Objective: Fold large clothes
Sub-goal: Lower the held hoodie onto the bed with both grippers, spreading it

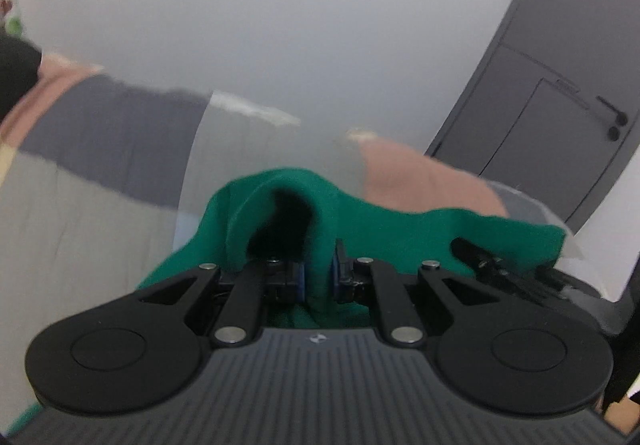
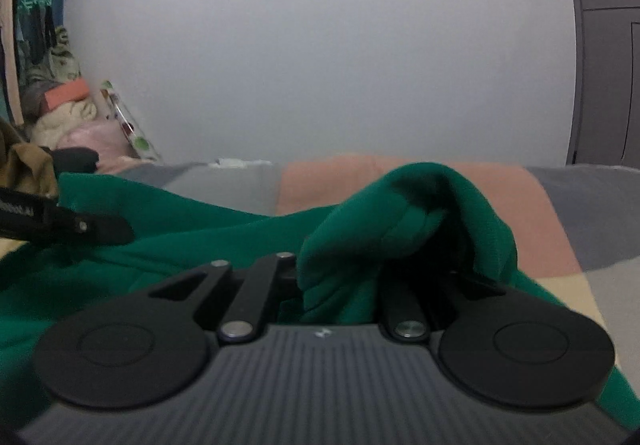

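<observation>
A green garment is pinched between the blue pads of my left gripper, which is shut on it; a fold of the cloth humps up over the fingers. In the right wrist view the same green garment bunches over my right gripper, which is shut on it, its fingertips buried under the fabric. The cloth stretches between both grippers above a bed with a patchwork cover of pink, grey and cream. The other gripper shows as the right gripper in the left wrist view and as the left gripper in the right wrist view.
A plain white wall stands behind the bed. A grey door with a handle is on the right. Piled bedding and hanging clothes crowd the far left corner.
</observation>
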A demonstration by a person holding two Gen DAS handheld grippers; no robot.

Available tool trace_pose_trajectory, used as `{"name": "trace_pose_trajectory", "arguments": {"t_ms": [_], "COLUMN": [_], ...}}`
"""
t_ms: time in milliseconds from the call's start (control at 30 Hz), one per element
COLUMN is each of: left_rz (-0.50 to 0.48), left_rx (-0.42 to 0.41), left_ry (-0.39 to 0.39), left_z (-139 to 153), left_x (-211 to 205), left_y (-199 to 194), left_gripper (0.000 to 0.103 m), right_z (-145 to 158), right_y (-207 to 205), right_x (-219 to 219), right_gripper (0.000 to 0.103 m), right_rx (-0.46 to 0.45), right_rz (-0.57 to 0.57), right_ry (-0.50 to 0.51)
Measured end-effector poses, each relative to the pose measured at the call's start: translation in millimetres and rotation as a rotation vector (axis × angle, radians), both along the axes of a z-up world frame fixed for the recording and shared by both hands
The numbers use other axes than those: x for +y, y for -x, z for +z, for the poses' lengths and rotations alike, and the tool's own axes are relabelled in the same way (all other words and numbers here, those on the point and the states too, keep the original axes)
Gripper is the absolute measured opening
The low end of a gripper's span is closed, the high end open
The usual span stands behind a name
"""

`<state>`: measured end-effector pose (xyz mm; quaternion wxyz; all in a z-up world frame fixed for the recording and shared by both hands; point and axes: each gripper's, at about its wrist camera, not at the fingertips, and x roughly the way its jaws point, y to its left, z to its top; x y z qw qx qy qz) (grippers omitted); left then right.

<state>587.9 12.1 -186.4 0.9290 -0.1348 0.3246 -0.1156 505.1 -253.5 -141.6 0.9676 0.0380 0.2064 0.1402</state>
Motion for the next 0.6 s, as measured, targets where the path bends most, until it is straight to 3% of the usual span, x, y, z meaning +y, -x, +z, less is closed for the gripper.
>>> {"name": "trace_pose_trajectory", "arguments": {"t_ms": [200,267,467,567,600], "left_rz": [0.007,-0.003,0.010,0.016,0.024], "left_rx": [0.027,0.024,0.055,0.008,-0.007], "left_ry": [-0.027,-0.035,-0.017,-0.095,-0.105], "left_z": [8.2,24.0,67.4,95.6,105.3], "left_x": [-9.0,-11.5,-13.2,-14.1,-12.8], "left_y": [-5.7,-2.9,35.4,70.7,84.0], "left_gripper": [0.014,0.016,0.044,0.054,0.054], "right_z": [-5.0,-6.2,3.1,27.1,35.9], "right_y": [-5.2,-12.5,-12.3,-0.3,7.5], "right_x": [4.1,6.4,3.3,-5.2,-9.2], "right_gripper": [0.013,0.013,0.014,0.022,0.030], "right_rx": [0.033,0.046,0.065,0.105,0.113], "right_rz": [0.002,0.002,-0.003,-0.015,-0.024], "right_ry": [-0.010,-0.019,-0.014,-0.067,-0.100]}}
